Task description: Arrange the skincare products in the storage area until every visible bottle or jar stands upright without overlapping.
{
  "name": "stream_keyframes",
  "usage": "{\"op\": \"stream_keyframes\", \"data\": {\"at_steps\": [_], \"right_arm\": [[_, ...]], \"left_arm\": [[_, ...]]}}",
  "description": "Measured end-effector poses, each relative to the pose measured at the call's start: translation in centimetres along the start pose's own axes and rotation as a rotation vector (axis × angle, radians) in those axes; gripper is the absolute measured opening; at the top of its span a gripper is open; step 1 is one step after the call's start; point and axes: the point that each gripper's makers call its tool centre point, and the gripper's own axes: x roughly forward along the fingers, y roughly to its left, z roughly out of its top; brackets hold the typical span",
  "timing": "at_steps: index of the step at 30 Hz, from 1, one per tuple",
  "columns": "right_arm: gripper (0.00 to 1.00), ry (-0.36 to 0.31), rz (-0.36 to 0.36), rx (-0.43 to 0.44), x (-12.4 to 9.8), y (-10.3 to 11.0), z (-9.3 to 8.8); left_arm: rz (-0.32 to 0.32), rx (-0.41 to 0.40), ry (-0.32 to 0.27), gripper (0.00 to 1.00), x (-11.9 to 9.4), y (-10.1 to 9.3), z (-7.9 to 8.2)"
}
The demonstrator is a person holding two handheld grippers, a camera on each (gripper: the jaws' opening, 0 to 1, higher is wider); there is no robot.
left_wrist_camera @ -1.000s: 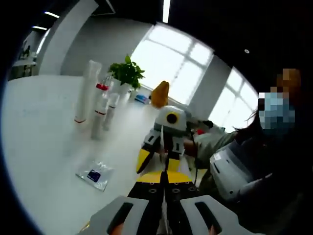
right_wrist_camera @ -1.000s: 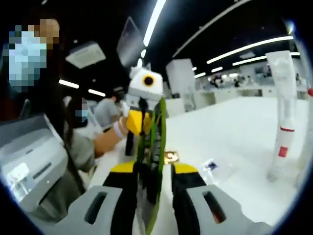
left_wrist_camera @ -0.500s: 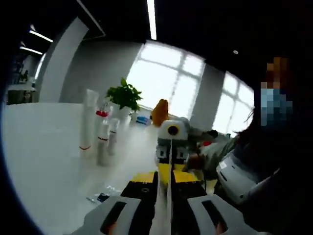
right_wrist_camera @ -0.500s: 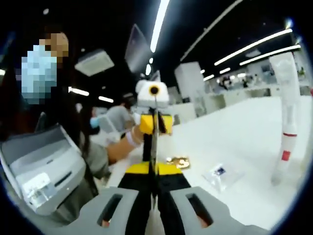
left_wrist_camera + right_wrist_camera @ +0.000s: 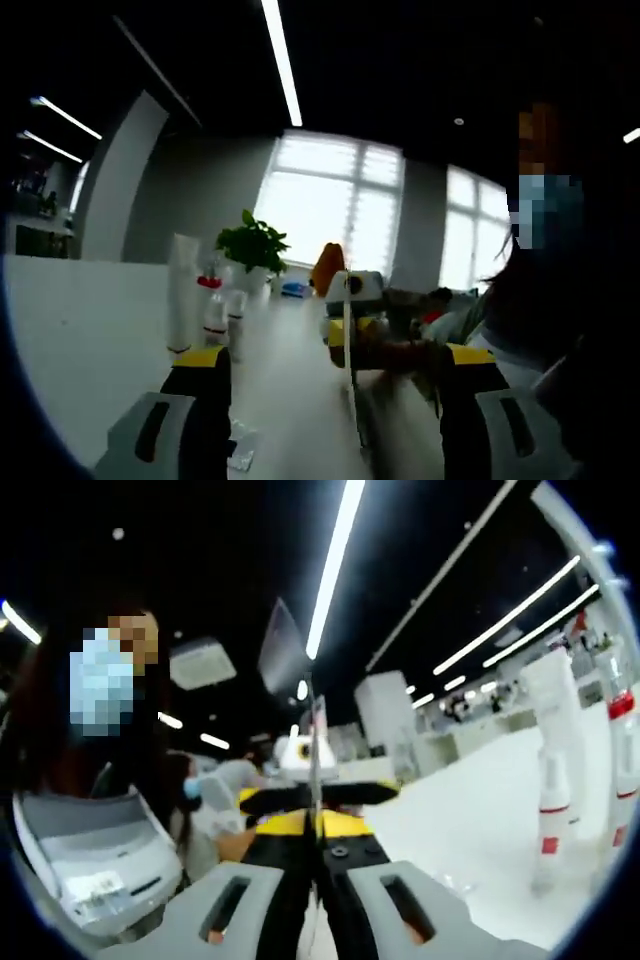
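Your tubes (image 5: 185, 292) stand upright in a cluster on the white table (image 5: 80, 340), well apart from both grippers. Your left gripper (image 5: 335, 420) has just spread wide, holding nothing, while the right gripper (image 5: 315, 880) stays clamped on a thin sheet. Open tabletop lies between.

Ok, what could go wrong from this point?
The right tool pinches only a thin flat item by its edge while the left tool stands wide open, so the item could slip and drop. The tall white tubes stand close together on the table, so a careless sweep may topple several at once.
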Motion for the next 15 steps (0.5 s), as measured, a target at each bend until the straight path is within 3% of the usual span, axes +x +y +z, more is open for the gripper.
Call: {"op": "stream_keyframes", "data": {"at_steps": [3,10,13,15], "right_arm": [[0.01,-0.028,0.016,0.020,-0.2,0.0,0.4],[0.01,-0.069,0.036,0.064,-0.3,-0.4,1.2],[0.01,-0.082,0.023,0.048,-0.3,-0.8,1.5],[0.01,-0.074,0.008,0.030,-0.2,-0.9,1.2]], "left_arm": [[-0.027,-0.036,0.006,0.79,0.7,-0.1,-0.6],[-0.101,-0.146,-0.044,0.74,1.5,-0.7,-0.8],[-0.087,-0.151,-0.058,0.55,1.5,-0.5,-0.7],[-0.030,-0.145,-0.106,0.37,1.4,0.6,-0.2]]}}
